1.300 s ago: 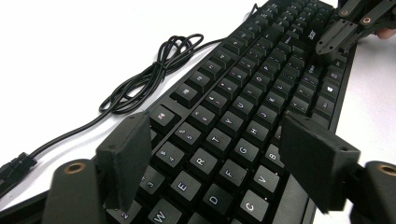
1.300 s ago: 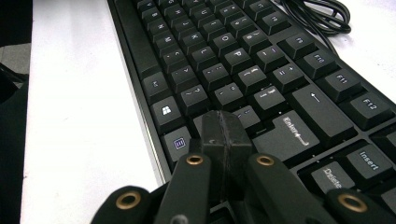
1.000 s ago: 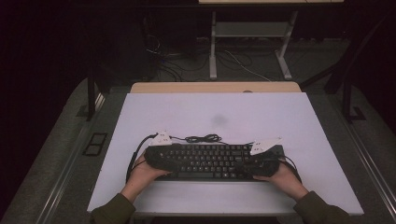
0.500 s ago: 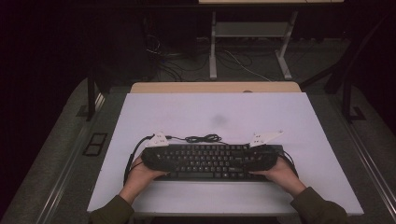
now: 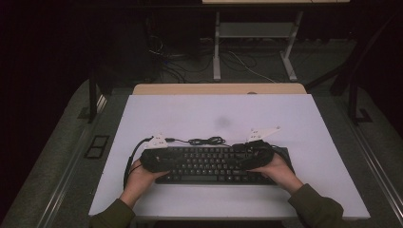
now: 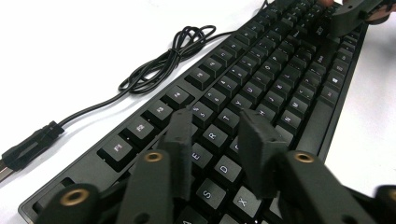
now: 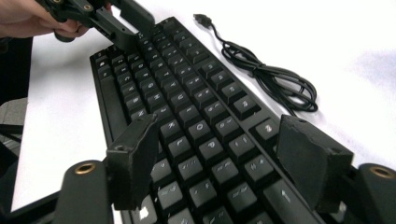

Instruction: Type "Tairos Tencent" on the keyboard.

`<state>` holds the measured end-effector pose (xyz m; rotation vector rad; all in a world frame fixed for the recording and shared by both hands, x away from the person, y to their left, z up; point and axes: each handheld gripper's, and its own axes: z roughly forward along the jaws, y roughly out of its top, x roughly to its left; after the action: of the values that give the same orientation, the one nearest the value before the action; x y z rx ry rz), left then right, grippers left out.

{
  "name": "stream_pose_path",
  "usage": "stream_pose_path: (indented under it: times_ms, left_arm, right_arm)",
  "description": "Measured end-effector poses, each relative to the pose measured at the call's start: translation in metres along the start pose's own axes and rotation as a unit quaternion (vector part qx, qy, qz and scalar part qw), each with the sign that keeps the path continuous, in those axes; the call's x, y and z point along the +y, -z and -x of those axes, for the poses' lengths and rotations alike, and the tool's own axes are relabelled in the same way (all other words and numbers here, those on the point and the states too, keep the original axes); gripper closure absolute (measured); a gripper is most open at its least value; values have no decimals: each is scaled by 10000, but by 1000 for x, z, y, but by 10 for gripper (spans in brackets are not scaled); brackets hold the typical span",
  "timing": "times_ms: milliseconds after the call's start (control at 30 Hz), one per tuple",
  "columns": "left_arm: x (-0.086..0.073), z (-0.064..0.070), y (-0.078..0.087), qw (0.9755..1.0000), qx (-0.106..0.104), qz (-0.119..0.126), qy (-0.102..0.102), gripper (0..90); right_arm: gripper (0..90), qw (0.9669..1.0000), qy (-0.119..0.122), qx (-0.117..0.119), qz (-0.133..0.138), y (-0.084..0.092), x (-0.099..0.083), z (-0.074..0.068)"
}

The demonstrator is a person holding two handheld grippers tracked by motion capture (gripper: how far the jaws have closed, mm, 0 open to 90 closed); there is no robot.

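Observation:
A black keyboard (image 5: 209, 164) lies flat on the white table (image 5: 218, 109), near the front edge. My left gripper (image 5: 170, 161) hovers low over its left end, pointing along the keys. In the left gripper view its jaws (image 6: 215, 122) have just been closing; a narrow gap is left with nothing in it, only keys (image 6: 211, 135) below. My right gripper (image 5: 241, 159) hangs over the right end. Its jaws (image 7: 219, 135) have just been opening and stand wide apart above the keyboard (image 7: 187, 107), gripping nothing.
The keyboard's black cable (image 5: 206, 140) lies bundled on the table just behind it, its USB plug (image 6: 28, 147) loose beside the left end. A wooden strip (image 5: 218, 89) borders the table's far edge. Dark floor and a desk frame (image 5: 256, 33) lie beyond.
My right gripper has shifted a little left over the keyboard and its grey plate stands higher in the picture. The left hand and the keyboard have stayed put.

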<state>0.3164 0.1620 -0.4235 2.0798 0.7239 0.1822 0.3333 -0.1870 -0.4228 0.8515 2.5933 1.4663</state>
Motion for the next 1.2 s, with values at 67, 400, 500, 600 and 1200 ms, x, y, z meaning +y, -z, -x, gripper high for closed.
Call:
stream_pose_path:
  times_ms: [67,400,500,600,1200]
  left_arm:
    - [0,-1,-1,10000,-23,-26,14,711]
    - [-1,-5,-5,9999,-2,-137,6,893]
    - [-1,-4,-7,9999,5,-151,-16,893]
    - [-1,-5,-8,9999,12,-168,-28,893]
    - [-3,-7,-16,9995,50,-296,-50,893]
  right_arm:
    - [279,10000,21,-19,25,-3,2,0]
    - [248,9999,15,-37,118,-8,5,0]
    - [247,9999,25,-50,111,-8,4,0]
    - [246,9999,26,-74,121,-8,4,1]
    - [241,9999,26,-90,126,-8,3,0]
